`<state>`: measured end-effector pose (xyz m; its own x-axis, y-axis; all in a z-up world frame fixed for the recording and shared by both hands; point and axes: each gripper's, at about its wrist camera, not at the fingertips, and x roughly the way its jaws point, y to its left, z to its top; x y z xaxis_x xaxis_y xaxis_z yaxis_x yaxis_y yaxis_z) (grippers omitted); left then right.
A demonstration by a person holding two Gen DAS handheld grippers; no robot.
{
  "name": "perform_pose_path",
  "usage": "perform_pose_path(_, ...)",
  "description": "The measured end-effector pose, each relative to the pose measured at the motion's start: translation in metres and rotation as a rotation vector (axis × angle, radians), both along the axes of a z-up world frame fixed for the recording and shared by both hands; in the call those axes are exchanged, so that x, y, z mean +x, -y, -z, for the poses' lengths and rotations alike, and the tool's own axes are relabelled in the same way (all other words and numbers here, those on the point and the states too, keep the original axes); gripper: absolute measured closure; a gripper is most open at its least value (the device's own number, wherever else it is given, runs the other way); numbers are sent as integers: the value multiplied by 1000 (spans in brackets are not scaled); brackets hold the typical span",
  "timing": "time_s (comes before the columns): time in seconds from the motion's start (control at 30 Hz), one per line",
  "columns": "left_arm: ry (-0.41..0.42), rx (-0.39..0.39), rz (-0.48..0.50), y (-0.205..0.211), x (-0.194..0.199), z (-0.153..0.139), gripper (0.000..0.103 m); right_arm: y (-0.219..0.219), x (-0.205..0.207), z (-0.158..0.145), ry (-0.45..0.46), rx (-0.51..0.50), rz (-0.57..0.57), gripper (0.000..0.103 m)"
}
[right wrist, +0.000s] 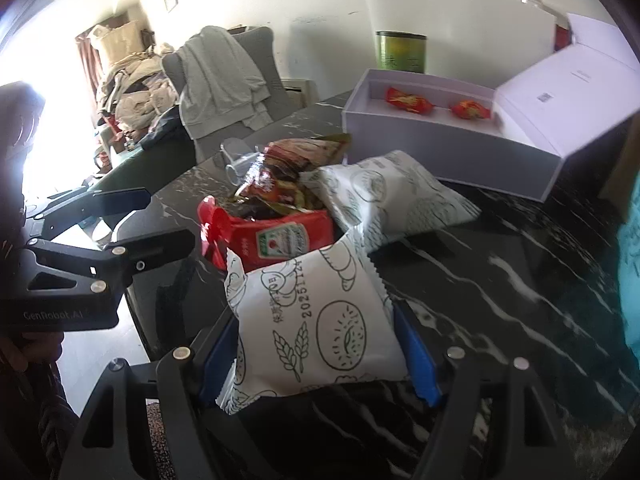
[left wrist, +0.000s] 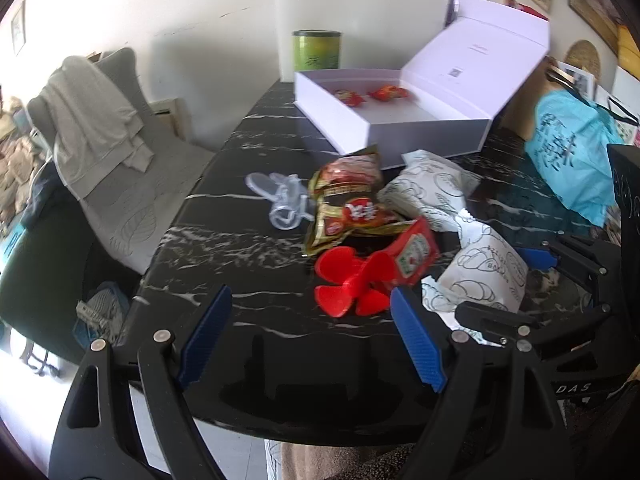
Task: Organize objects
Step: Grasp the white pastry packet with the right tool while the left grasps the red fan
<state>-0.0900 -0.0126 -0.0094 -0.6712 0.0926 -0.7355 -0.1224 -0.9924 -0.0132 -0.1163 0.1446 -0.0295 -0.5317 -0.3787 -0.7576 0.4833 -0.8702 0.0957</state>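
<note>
A white snack packet with line drawings (right wrist: pixel 316 328) sits between the blue pads of my right gripper (right wrist: pixel 320 360), which is shut on it; it also shows in the left wrist view (left wrist: pixel 484 276). A second white packet (right wrist: pixel 396 200) lies behind it. A red ketchup packet (left wrist: pixel 412 256), a red plastic propeller toy (left wrist: pixel 352 284), a brown-red snack bag (left wrist: pixel 348 204) and a clear plastic piece (left wrist: pixel 280 200) lie on the black marble table (left wrist: pixel 240 248). My left gripper (left wrist: pixel 310 340) is open and empty, just short of the red toy. An open white box (left wrist: pixel 384 116) holds two red candies (left wrist: pixel 368 94).
A green tin (left wrist: pixel 318 50) stands behind the box by the wall. A blue plastic bag (left wrist: pixel 572 156) sits at the table's right. A grey chair draped with a grey garment (left wrist: pixel 96 128) stands left of the table.
</note>
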Motion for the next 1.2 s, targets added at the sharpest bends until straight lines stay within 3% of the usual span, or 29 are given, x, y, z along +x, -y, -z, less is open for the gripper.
perform_pose_path(0.2,11,16,20,-10,-7,7,20,-19,12,-2,-16,33,59,28)
perform_pose_path(0.57,0,4,10,-18,-20,23,20,-37,14,12,-19,-39,102,19)
perform_pose_path(0.73,32,65,6,-11,-25,29,21,-37,18,12,-42,-52,110,19)
perform_pose_path(0.87,48,93,12,-9,-28,32,29,-37,22,13,-61,-59,107,19)
perform_pose_path(1.03,56,128,28,-7,-23,29,55,-41,25,13,-63,-100,105,19)
perform_pose_path(1.2,61,157,38,-4,-14,29,56,-43,31,13,-77,-114,113,21)
